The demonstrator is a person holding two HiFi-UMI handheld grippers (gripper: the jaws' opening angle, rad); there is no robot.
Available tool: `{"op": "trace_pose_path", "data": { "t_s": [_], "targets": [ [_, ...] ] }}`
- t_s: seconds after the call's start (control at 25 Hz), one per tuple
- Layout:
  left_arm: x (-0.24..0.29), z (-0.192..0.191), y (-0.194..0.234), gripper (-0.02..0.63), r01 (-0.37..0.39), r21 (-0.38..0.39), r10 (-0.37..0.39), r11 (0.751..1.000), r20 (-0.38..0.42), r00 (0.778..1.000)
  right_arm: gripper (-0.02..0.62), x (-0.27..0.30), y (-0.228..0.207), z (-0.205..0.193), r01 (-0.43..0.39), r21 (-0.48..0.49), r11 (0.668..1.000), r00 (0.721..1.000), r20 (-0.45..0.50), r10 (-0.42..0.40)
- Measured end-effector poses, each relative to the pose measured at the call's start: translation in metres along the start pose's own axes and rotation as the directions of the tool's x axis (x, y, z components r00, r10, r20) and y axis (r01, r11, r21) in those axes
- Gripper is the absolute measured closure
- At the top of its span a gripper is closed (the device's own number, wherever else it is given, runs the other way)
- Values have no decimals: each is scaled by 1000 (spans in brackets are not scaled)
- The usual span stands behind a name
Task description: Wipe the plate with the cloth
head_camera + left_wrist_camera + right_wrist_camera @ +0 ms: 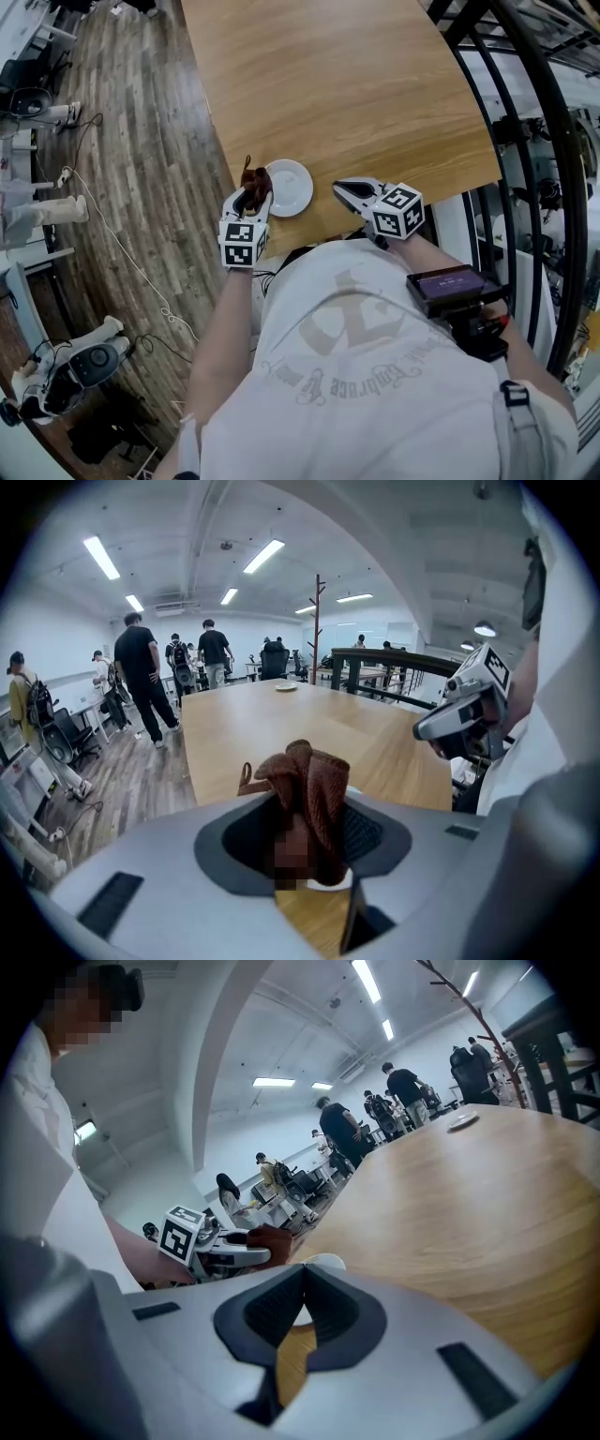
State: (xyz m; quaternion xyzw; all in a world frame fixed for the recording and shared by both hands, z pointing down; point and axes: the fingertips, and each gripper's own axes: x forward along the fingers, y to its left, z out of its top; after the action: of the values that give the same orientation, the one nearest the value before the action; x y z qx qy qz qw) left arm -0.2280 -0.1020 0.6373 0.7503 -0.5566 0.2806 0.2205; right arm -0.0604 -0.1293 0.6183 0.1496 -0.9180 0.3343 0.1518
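Note:
A small white plate [290, 187] sits near the front edge of the wooden table [356, 84]. My left gripper [251, 199] is at the plate's left rim, shut on a bunched brown cloth [253, 178]. In the left gripper view the cloth [307, 799] stands up between the jaws, with a sliver of the plate [330, 883] below it. My right gripper [352, 192] hovers to the right of the plate, apart from it, with its jaws closed on nothing. In the right gripper view the plate [323, 1262] shows just beyond the jaws, and the left gripper [220, 1252] with the cloth [272, 1239] lies behind it.
The table's curved front edge runs close under both grippers. A black railing [525, 112] stands to the right. On the left is wood flooring with a white cable [122, 253]. A small dish [285, 687] rests at the table's far end. Several people [141, 677] stand beyond.

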Motion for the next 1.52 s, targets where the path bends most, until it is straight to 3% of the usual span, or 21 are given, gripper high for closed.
{"op": "trace_pose_path", "data": {
  "t_s": [0.2,0.48,0.68,0.88,1.52],
  "targets": [
    [-18,1,-12,437,34,-114,-26,993,68,997,581,11,6,11,-36,-29,999,999,-2,36],
    [-58,2,4,437,-14,-259,60,966,171,983,581,40,39,61,-136,-140,981,989,39,142],
    [-79,11,3,437,-25,-275,85,961,210,974,581,43,73,89,-199,-250,948,976,36,214],
    [-88,12,0,437,-37,-285,104,958,223,969,581,45,83,84,-233,-298,926,969,5,245],
    [-92,-3,-12,436,-38,-304,103,952,201,974,583,47,76,63,-240,-281,929,970,-34,240]
  ]
}}
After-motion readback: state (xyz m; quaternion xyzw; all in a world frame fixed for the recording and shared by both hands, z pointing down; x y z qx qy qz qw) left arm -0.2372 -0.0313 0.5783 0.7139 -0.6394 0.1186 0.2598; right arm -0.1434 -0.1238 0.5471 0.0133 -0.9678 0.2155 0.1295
